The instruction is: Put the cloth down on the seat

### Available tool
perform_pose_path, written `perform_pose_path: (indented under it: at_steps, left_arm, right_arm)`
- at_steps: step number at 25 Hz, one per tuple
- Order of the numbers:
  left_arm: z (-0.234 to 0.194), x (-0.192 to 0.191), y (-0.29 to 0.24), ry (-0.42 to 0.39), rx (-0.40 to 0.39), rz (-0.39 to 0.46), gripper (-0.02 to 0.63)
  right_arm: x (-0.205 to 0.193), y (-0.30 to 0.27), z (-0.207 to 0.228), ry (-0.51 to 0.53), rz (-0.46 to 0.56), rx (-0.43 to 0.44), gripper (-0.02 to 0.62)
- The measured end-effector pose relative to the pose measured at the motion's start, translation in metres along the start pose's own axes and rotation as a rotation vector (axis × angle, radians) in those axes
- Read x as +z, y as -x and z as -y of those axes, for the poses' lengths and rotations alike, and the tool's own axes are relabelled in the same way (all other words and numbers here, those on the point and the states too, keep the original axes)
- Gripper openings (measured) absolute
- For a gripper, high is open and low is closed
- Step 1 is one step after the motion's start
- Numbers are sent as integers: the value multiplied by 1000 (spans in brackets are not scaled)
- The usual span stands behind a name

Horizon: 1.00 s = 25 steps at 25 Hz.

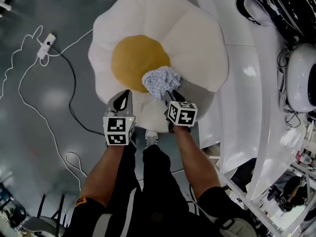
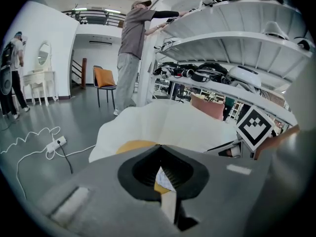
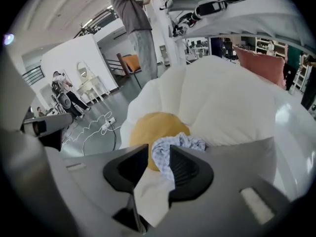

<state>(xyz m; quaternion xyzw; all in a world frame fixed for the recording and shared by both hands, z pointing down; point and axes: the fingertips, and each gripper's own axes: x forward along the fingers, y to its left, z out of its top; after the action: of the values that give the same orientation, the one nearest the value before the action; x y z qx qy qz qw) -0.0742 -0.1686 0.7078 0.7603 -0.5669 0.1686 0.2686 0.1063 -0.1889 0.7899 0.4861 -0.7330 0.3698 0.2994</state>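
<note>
Seen from the head camera, the left forearm (image 1: 103,177) and right forearm (image 1: 195,154) reach forward and down over a flower-shaped seat (image 1: 197,38), white petals round a yellow centre (image 1: 136,58). The seat stands on a grey floor (image 1: 54,127) beside white shelving (image 1: 256,73). The left gripper (image 1: 126,94) hangs over the seat's near edge, its marker cube (image 1: 118,130) facing up. Its own view shows the jaw tips meeting, with nothing gripped between them. The right gripper (image 1: 169,95) has its tip just at the near edge of the cloth (image 1: 160,82); whether the two touch cannot be told. Its own view shows the jaws apart, a clear gap between the pads, with the cloth lying beyond that gap, not pinched. The cloth, a crumpled blue-and-white check bundle, rests on the seat where the yellow centre meets the white petals, on the side nearer the shelving. A white cable (image 1: 29,83) and a power strip (image 1: 45,46) lie on the floor to the left. In the left gripper view a person (image 2: 131,48) reaches up to the shelves
</note>
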Motion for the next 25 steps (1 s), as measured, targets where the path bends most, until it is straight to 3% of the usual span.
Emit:
perform_pose_path:
  at_steps: [9,20,25]
  left_arm:
    - [50,68,79,8,24,21,-2]
    - [106,144,171,-29,31,111,-2]
    - [152,175,200,-55,-12,141,-2]
  right_arm:
    - [54,124,-46,48,151,11,3]
    - [91,258,-85,100,280,43,2]
    - [113,324,-81,113,342,45,2]
